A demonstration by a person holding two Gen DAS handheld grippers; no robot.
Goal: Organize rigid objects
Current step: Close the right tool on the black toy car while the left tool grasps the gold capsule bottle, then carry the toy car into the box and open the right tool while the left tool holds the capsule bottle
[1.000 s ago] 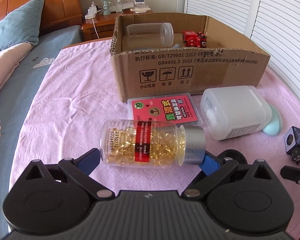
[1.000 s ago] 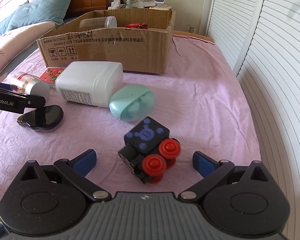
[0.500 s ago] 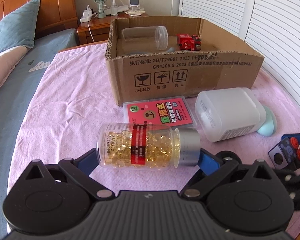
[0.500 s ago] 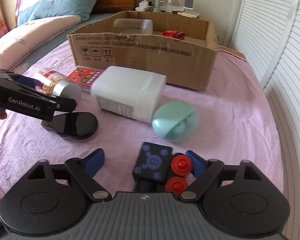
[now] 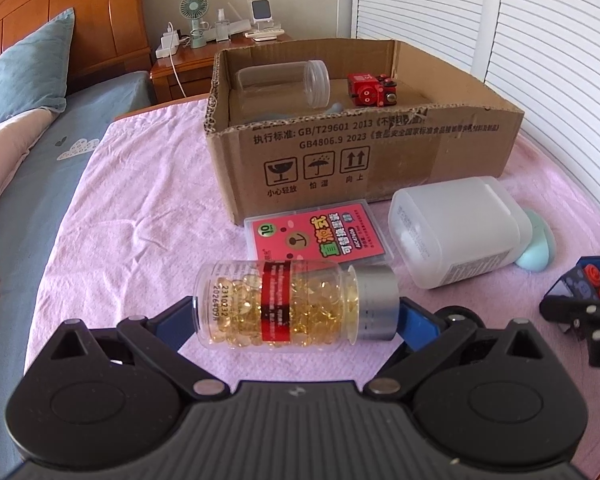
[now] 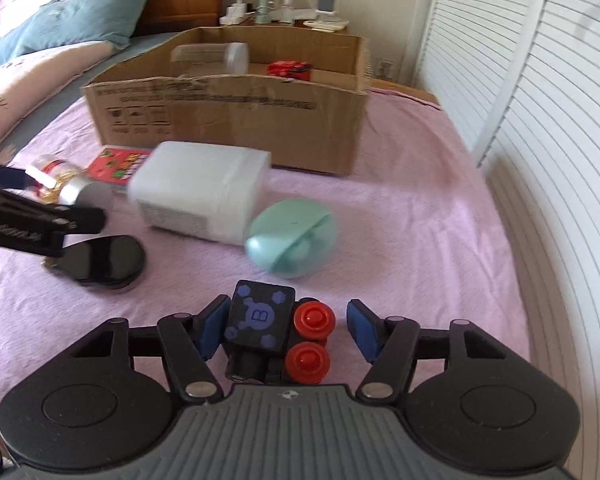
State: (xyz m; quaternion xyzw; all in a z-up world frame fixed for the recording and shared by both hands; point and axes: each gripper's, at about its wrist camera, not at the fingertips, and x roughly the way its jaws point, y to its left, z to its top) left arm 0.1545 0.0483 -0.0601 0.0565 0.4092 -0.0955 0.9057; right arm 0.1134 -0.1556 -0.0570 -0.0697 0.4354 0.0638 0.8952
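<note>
Two grippers work the bed: left gripper (image 5: 296, 314) fingers clamp the capsule bottle (image 5: 292, 307) end to end; right gripper (image 6: 288, 330) fingers are closing around the toy block (image 6: 278, 330), one pad apart.

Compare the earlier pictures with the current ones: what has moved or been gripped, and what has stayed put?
The right hand-held gripper was wide open around the toy block; its jaws are closing on it, the right pad not yet touching. The left hand-held gripper has kept its grip on the pill bottle. The box, white container and green case stayed put.
</note>
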